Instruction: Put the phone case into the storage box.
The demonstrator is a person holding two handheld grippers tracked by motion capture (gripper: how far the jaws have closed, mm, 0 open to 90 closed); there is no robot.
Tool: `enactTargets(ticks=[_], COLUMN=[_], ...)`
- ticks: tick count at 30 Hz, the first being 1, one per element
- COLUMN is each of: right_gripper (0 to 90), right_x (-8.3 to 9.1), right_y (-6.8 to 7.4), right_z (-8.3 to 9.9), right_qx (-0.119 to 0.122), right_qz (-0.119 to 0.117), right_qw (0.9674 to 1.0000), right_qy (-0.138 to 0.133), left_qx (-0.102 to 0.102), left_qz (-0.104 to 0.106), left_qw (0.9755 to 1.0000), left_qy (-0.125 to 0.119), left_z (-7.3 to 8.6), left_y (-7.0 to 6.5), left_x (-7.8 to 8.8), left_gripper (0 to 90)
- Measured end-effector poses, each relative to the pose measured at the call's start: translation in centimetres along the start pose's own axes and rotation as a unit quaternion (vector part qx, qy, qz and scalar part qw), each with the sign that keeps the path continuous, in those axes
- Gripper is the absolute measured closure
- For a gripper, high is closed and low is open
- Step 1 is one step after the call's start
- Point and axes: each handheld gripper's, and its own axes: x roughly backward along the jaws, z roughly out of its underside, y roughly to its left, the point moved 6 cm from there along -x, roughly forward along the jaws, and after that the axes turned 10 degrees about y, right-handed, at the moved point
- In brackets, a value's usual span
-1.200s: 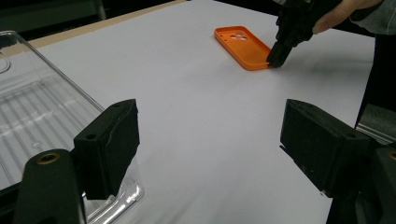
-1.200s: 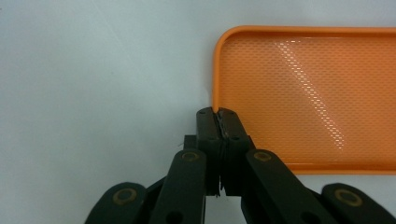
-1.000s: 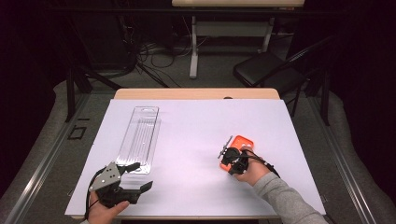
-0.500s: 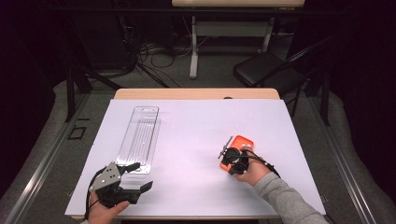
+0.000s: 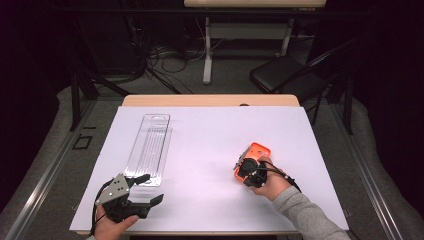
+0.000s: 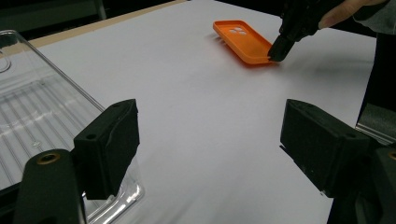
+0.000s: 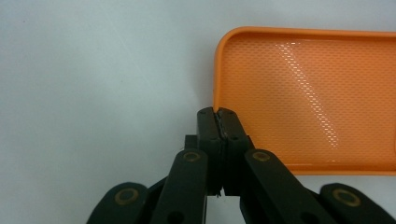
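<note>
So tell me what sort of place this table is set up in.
Probably a lab or recording workspace, not a home. A wooden table covered by a white sheet stands on grey carpet, loose black cables trail across the floor behind it, and a black folding chair sits beside a white desk frame.

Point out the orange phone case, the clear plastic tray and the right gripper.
orange phone case (image 6: 243,39), left gripper view, middle of its inside face.
clear plastic tray (image 5: 150,145), high view, ribbed floor.
right gripper (image 7: 218,114), right gripper view, between the closed fingertips.
</note>
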Motion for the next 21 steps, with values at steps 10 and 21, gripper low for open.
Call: enactTargets(ticks=[10, 21], right_gripper=[89.7, 89.6], right_x=[1.0, 2.3], right_y=[0.5, 1.8], right_z=[-0.3, -0.9], right_qx=[0.017, 0.052], right_qz=[0.040, 0.073], right_qw=[0.9985, 0.9920], right_qy=[-0.034, -0.089], left_qx=[0.000, 0.013], left_qz=[0.000, 0.003], left_qw=[1.0000, 0.9999], left_qy=[0.000, -0.004], left_z=[0.0, -0.1], left_y=[0.0, 0.2], left_x=[0.0, -0.1], left_gripper=[19.7, 19.7])
